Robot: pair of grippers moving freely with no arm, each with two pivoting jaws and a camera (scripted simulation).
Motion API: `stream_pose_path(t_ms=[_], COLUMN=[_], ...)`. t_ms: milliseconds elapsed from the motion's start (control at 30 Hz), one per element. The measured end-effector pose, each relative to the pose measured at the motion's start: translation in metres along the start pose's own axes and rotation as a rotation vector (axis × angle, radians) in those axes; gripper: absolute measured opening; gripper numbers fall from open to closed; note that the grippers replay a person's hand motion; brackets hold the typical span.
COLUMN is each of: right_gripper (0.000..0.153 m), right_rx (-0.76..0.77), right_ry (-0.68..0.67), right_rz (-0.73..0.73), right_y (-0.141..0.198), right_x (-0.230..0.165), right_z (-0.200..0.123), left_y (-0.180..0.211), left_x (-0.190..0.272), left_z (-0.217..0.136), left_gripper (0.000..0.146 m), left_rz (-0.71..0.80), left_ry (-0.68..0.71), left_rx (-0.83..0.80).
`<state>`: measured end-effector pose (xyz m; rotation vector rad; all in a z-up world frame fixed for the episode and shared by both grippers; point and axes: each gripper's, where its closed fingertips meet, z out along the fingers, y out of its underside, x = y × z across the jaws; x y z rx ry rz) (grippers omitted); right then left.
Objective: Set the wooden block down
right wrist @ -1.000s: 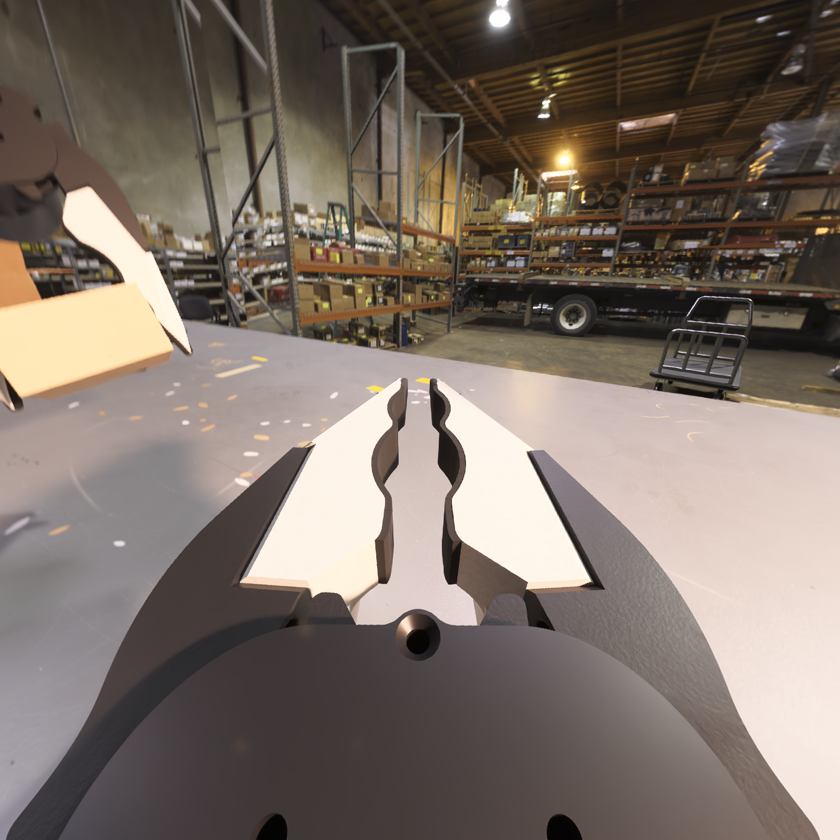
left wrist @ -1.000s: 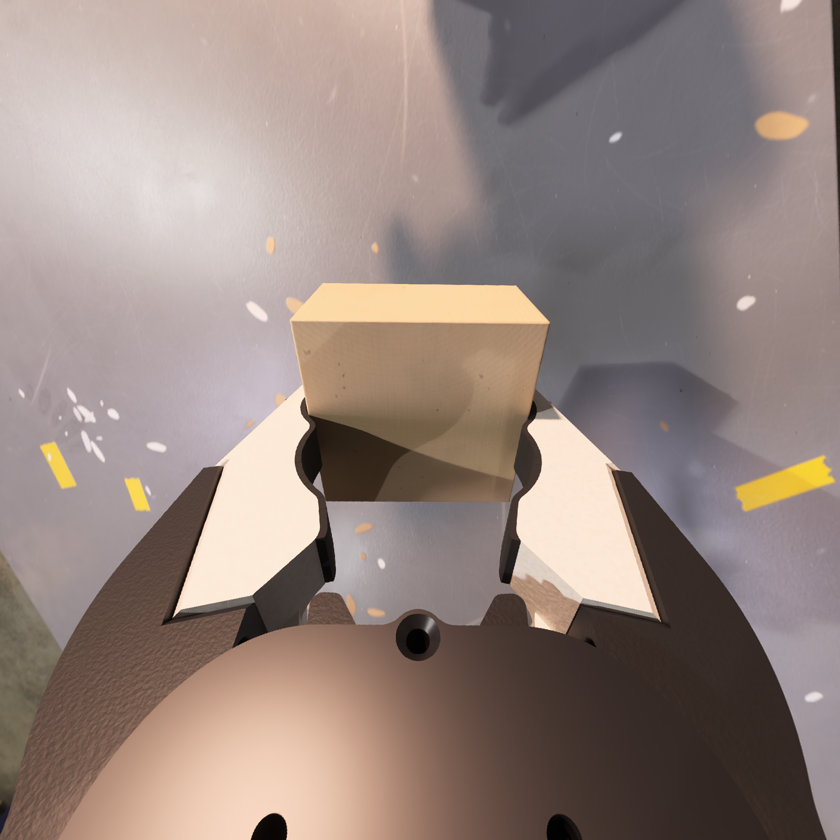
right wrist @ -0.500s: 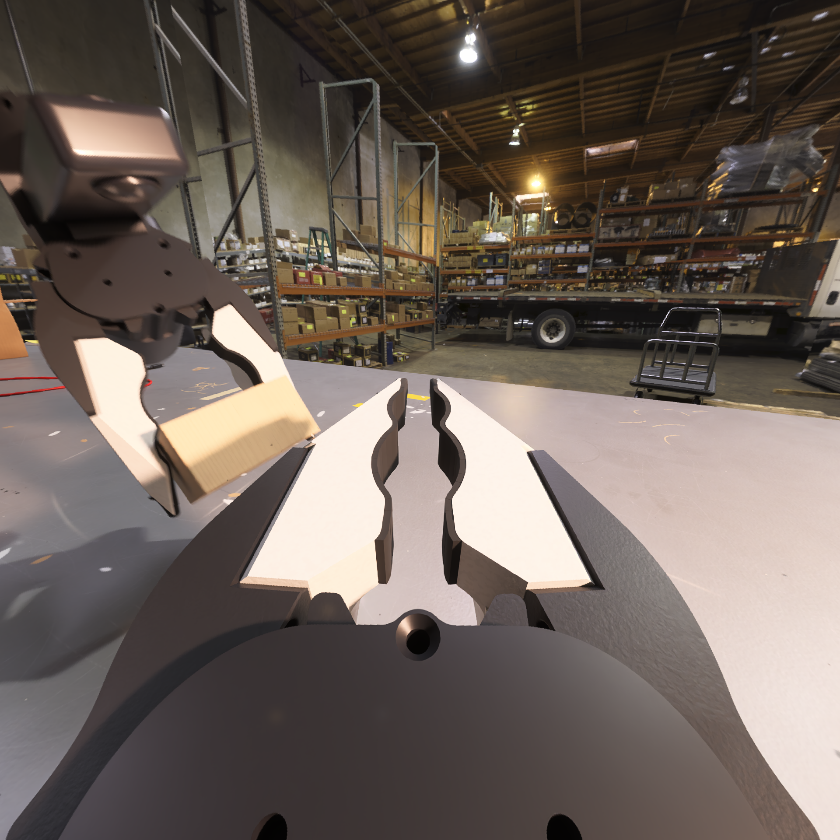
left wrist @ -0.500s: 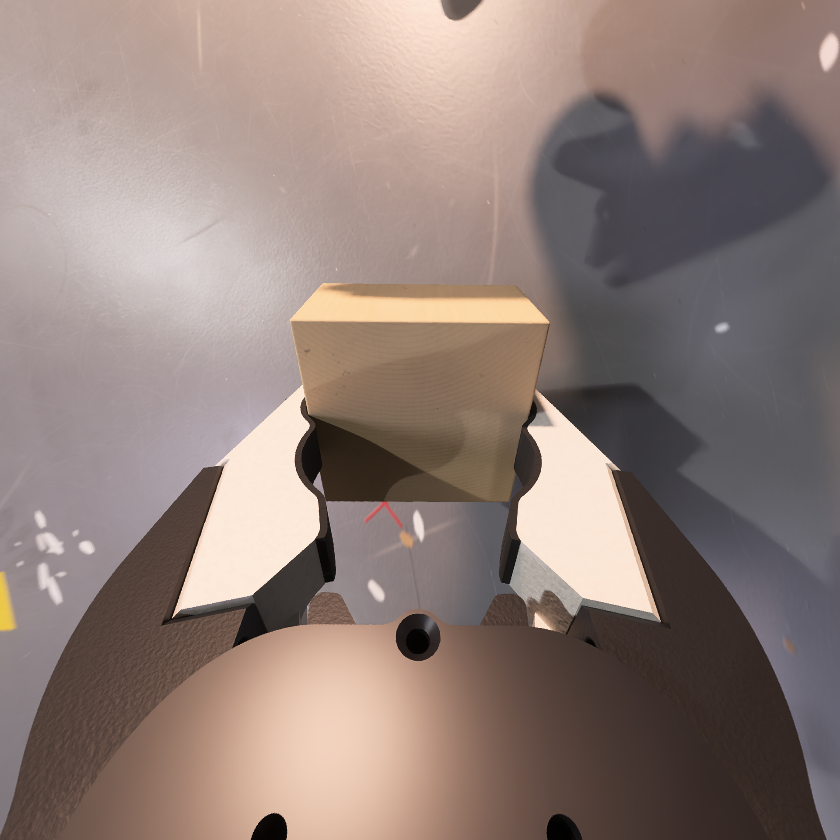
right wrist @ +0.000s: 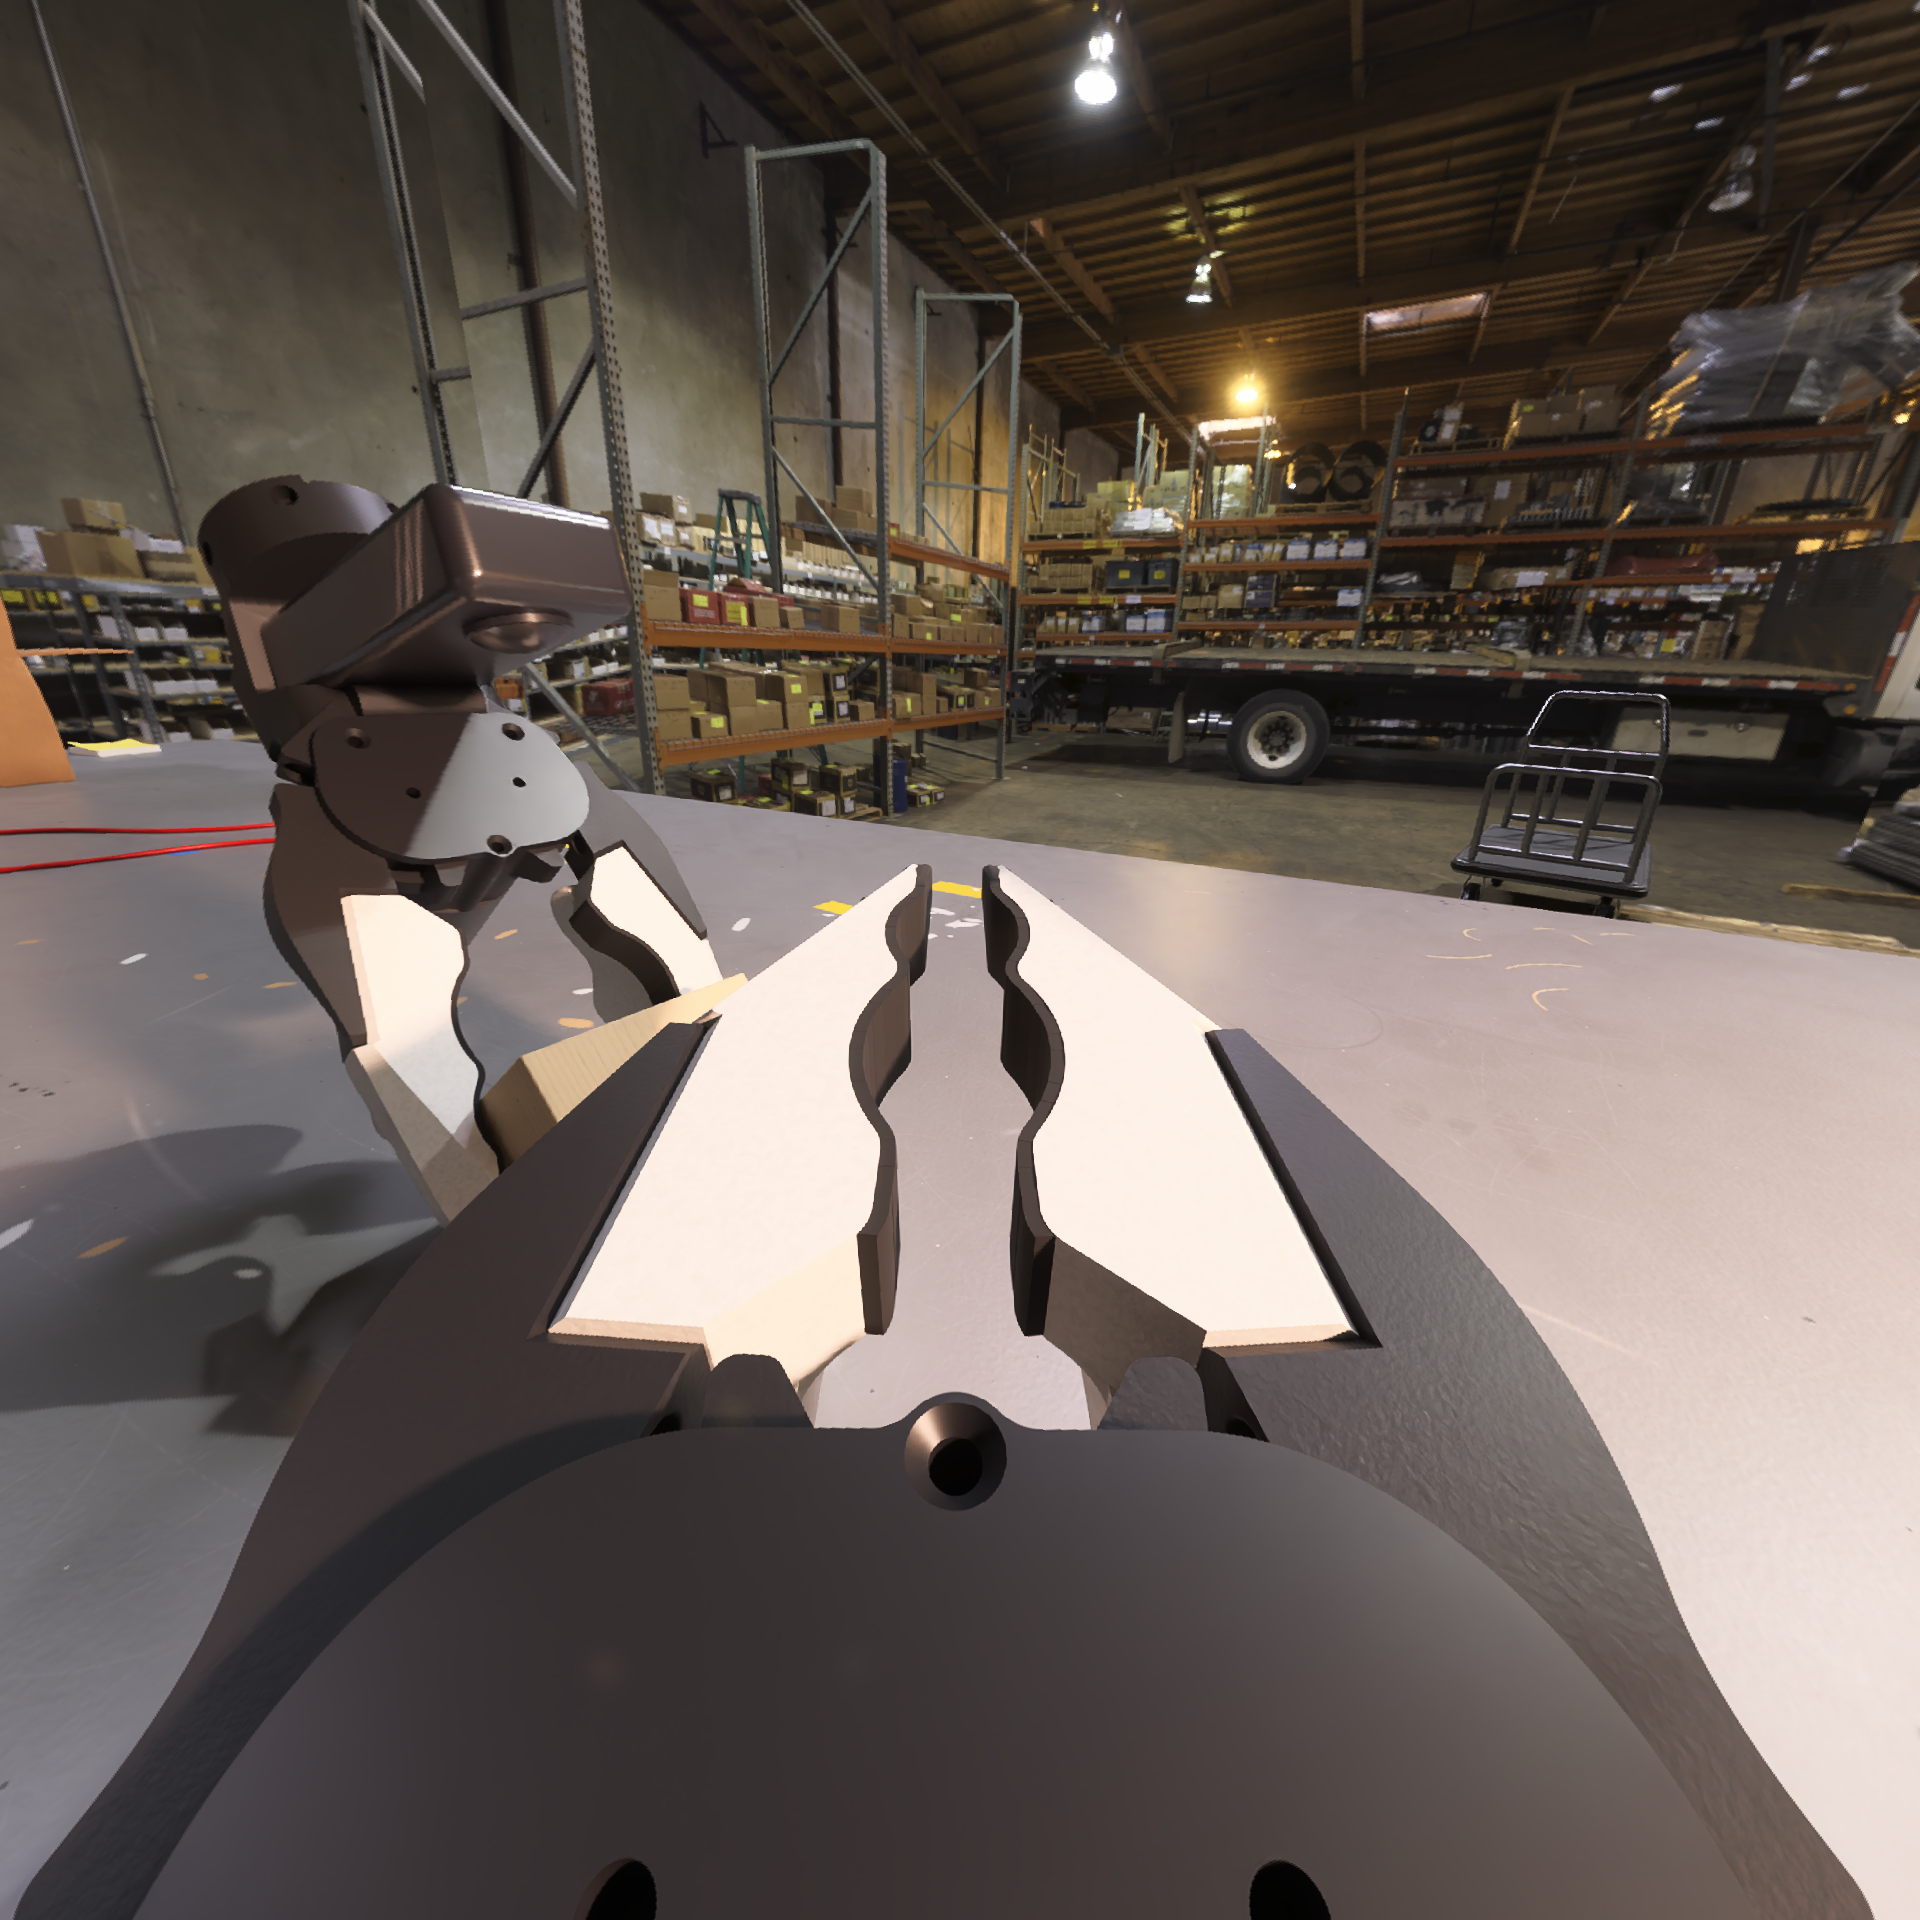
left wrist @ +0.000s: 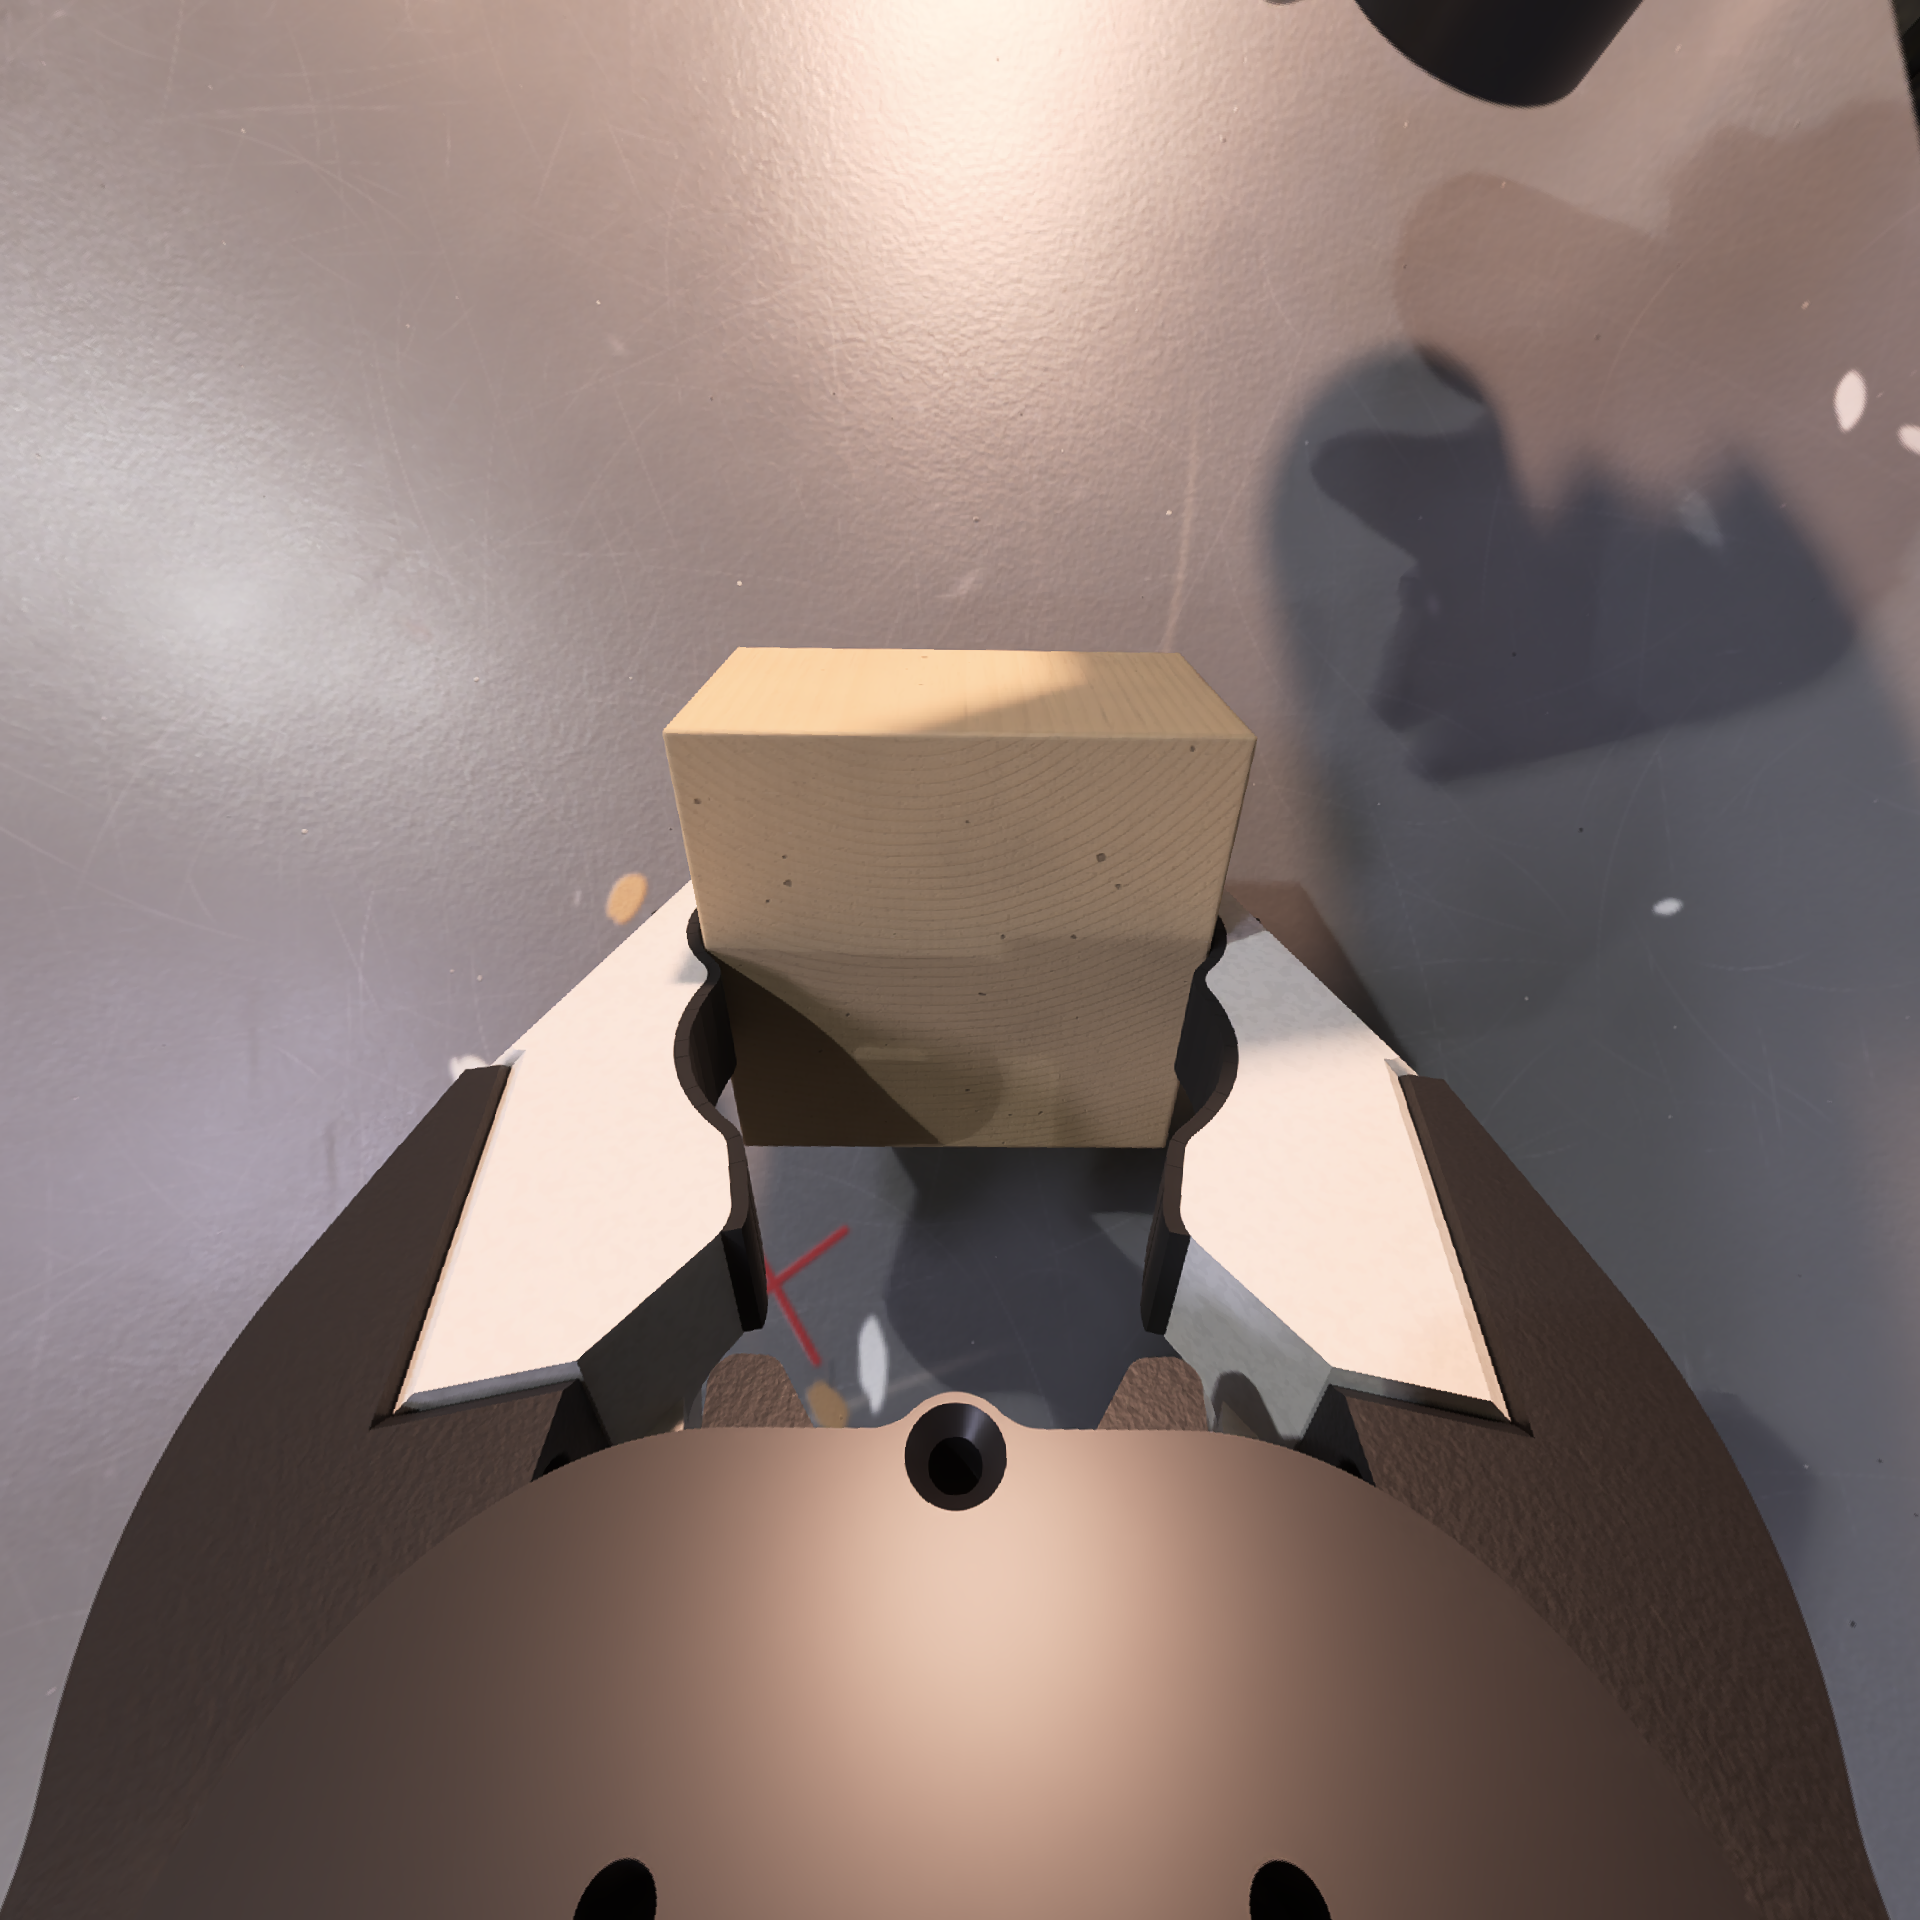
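Note:
My left gripper (left wrist: 961,925) is shut on the wooden block (left wrist: 956,883), a pale cuboid pinched at its two sides near the fingertips. It points down at the grey surface (left wrist: 416,520). In the right wrist view the left gripper's fingers (right wrist: 410,1029) hold the tilted block (right wrist: 556,1086) low over the surface, just left of my right gripper; I cannot tell if the block touches down. My right gripper (right wrist: 954,894) is empty, its jaws nearly together, lying low and level over the surface.
A red mark (left wrist: 805,1288) and paint flecks lie on the surface under the left gripper. A dark rounded shape (left wrist: 1496,52) shows at the top edge. A red cable (right wrist: 104,847) lies at far left. Racks, a truck and a cart (right wrist: 1558,821) stand beyond the surface's far edge.
The left gripper has carried the block down and toward the right gripper, from the left edge of the right wrist view to just beside its left finger. The right gripper's jaws have not changed.

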<state>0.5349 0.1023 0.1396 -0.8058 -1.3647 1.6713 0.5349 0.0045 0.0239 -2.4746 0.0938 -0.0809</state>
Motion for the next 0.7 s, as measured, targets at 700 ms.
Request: stream_pose_path(t_ms=[700], right_gripper=[0.010], right_rx=[0.004], right_ry=[-0.003], right_rz=[0.060], right_y=[0.001], right_x=[0.004], right_z=[0.000], left_y=[-0.012], left_x=[-0.007], left_z=[0.020], left_gripper=[0.088], left_rz=[0.017], left_ry=[0.003], left_rx=[0.006])
